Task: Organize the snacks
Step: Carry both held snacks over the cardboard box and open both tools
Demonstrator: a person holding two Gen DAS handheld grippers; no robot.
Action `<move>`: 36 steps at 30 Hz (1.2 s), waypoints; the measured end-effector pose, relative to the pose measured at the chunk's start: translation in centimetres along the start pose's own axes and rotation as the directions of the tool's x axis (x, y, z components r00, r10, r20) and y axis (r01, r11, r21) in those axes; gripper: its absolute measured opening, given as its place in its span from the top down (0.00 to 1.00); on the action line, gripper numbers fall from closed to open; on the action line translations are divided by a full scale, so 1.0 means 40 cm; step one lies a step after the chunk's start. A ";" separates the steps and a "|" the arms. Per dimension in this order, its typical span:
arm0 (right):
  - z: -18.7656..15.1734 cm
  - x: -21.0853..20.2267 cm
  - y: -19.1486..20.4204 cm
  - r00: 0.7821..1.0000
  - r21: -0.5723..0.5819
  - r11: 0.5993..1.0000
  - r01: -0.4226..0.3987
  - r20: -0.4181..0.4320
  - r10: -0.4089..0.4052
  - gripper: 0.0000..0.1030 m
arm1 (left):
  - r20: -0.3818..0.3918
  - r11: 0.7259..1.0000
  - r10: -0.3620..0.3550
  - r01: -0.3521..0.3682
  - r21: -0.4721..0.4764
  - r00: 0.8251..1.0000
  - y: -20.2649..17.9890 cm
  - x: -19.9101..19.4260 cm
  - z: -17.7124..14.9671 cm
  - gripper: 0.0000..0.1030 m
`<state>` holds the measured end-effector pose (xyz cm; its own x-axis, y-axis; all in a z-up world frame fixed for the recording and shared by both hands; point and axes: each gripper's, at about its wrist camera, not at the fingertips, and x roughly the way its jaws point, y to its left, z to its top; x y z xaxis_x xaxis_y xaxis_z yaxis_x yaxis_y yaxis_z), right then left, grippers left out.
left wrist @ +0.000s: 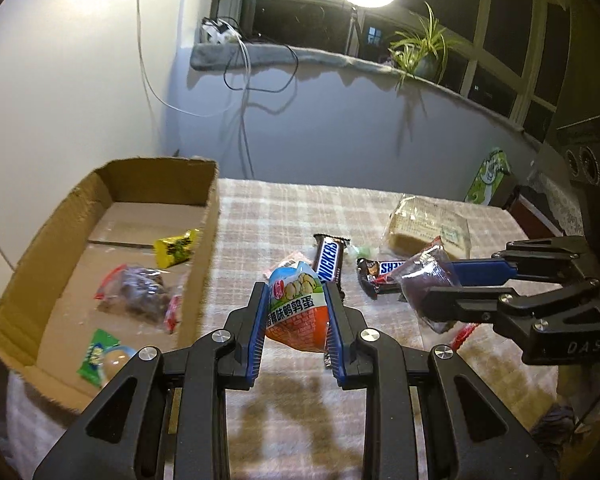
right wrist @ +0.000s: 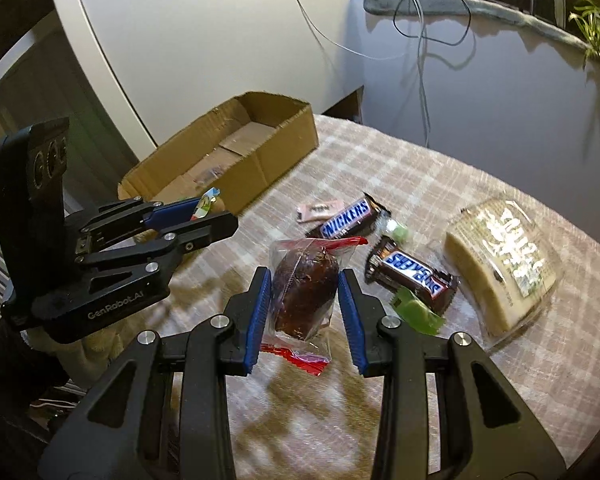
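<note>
Snacks: quail-egg packet (left wrist: 296, 308) pinched in left hand-held gripper (left wrist: 296, 312), just right of cardboard box (left wrist: 52, 248) | right hand-held gripper (right wrist: 304, 300) brackets dark-fruit pouch (right wrist: 302, 292), contact unclear | risk: slick film slips mid-carry | pose: both level, above bench (left wrist: 480, 392), right of box

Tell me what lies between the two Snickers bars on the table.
In the right wrist view, a small green candy lies between the upper Snickers bar and the lower Snickers bar.
</note>
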<state>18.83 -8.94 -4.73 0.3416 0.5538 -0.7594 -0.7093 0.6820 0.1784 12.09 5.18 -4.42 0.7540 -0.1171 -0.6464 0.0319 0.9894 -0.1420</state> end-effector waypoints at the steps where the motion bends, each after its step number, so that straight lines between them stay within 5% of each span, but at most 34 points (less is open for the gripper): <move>1: 0.007 -0.002 0.012 1.000 -0.007 1.000 0.000 0.005 0.000 0.65 | 0.006 1.000 0.002 -0.002 -0.002 1.000 0.005 -0.010 0.000 0.75; 15: 0.124 0.044 0.135 0.999 -0.094 0.995 -0.009 0.036 0.013 0.65 | 0.078 0.996 0.065 -0.060 -0.061 0.995 0.125 -0.109 -0.006 0.75; 36: 0.249 0.223 0.222 0.999 -0.158 0.987 -0.032 0.007 0.034 0.65 | 0.092 0.984 0.137 -0.124 -0.131 0.986 0.279 -0.119 -0.010 0.75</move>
<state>21.73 6.80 -3.69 0.3219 0.5799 -0.7484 -0.8084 0.5798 0.1015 8.60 16.75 -3.21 0.8087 0.0277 -0.5876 -0.1481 0.9763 -0.1578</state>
